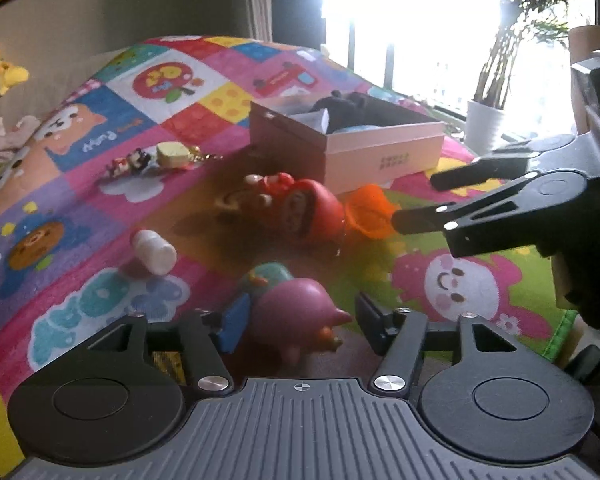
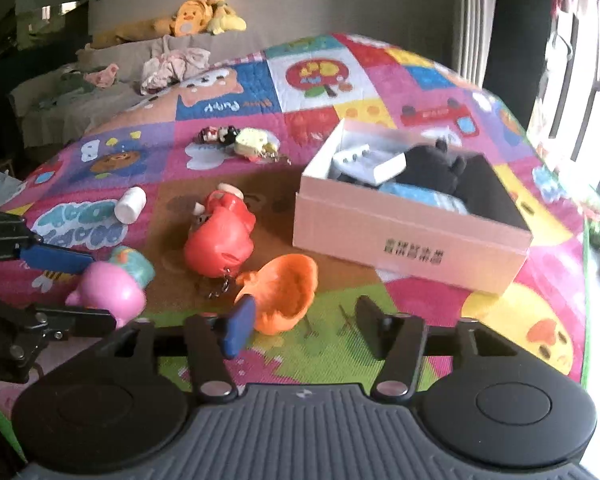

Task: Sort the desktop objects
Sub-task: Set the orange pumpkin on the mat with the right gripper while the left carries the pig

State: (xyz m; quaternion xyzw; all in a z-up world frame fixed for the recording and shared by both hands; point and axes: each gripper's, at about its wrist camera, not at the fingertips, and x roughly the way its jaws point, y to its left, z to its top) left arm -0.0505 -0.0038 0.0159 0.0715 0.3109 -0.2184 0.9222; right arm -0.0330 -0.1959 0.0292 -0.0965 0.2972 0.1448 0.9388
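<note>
A pink pig toy (image 1: 296, 316) with a teal part lies on the colourful mat, between the fingers of my open left gripper (image 1: 296, 326); it also shows in the right wrist view (image 2: 108, 294). An orange toy (image 2: 284, 292) lies just ahead of my open right gripper (image 2: 304, 328), near its left finger; it also shows in the left wrist view (image 1: 370, 210). A red pig toy (image 2: 220, 236) lies in the middle. A pink open box (image 2: 408, 232) holds a dark plush and white items. My right gripper also shows in the left wrist view (image 1: 420, 200).
A small white bottle (image 2: 131, 205) lies on its side to the left. A cluster of keychain charms (image 2: 244, 142) lies farther back. Plush toys and clothes sit on a sofa (image 2: 100, 92) behind. A potted plant (image 1: 486, 124) stands by the window.
</note>
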